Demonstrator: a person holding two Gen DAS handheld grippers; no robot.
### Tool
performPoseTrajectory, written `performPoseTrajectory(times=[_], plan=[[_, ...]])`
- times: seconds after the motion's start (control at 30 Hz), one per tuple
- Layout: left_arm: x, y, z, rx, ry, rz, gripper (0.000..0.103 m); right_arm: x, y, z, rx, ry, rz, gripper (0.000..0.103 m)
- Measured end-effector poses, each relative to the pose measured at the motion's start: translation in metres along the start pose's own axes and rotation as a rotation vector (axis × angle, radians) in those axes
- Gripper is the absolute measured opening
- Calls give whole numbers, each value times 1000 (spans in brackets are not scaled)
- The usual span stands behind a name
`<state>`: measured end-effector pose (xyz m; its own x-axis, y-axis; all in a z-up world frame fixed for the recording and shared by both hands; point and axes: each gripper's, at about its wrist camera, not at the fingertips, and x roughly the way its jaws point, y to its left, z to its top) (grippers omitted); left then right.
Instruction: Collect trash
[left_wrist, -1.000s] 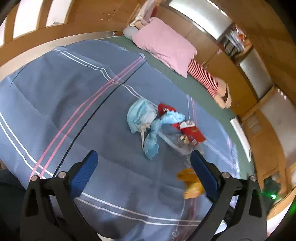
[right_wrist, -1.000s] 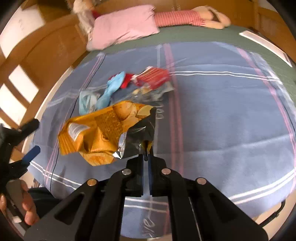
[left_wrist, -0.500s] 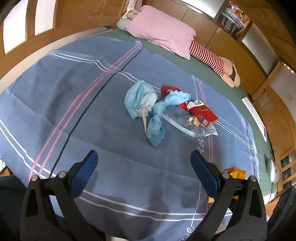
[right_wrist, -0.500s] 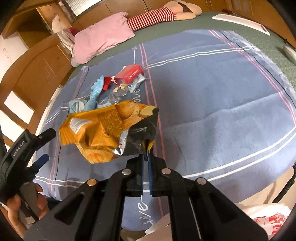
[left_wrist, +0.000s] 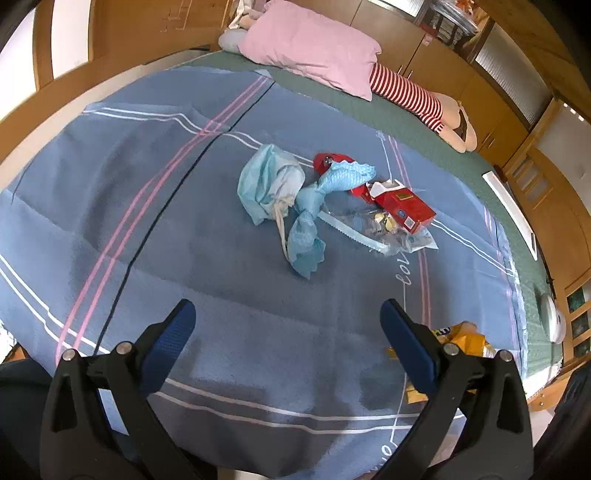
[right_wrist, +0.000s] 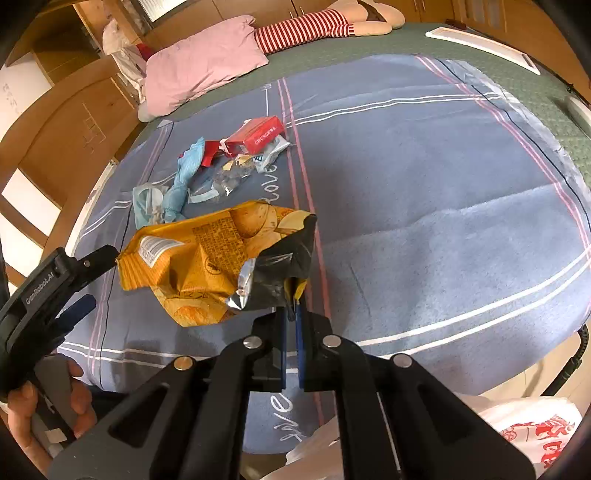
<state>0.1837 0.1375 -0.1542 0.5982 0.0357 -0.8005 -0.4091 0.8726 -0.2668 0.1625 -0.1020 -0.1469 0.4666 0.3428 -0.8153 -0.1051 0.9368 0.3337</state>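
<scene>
Right claw (right_wrist: 290, 318) angled down, pinching orange chip bag (right_wrist: 207, 266), left claw (left_wrist: 284, 332) wide, empty

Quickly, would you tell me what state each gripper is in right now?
Left gripper: open, holding nothing, above the blue blanket.
Right gripper: shut on the orange chip bag.

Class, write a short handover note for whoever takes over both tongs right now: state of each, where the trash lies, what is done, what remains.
Right tongs: shut on the crumpled orange foil snack bag, lifted off the blue striped blanket.
Left tongs: open, empty, above the blanket.
On the blanket, in one pile: light blue crumpled cloths, red cardboard box, clear plastic wrapper.
White plastic bag with red print sits at the bed's edge, below the right tongs.
Done: snack bag picked up.
Left: bag it, then collect the pile.
</scene>
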Motion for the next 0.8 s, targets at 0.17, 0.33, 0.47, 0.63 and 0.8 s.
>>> performPoseTrajectory(times=[0.17, 0.33, 0.47, 0.63, 0.8], plan=[[3, -1, 0, 3, 9, 4, 99, 0, -2, -1, 12, 3, 1, 5], [5, 0, 0, -5, 20, 2, 99, 0, -5, -3, 29, -3, 2, 5], [6, 0, 0, -3, 25, -1, 99, 3, -4, -6, 26, 10, -4, 5], [1, 33, 10, -189, -5, -106, 99, -16, -6, -3, 53, -53, -7, 49], [6, 61, 8, -390, 12, -117, 99, -39, -10, 0, 41, -133, -35, 63]])
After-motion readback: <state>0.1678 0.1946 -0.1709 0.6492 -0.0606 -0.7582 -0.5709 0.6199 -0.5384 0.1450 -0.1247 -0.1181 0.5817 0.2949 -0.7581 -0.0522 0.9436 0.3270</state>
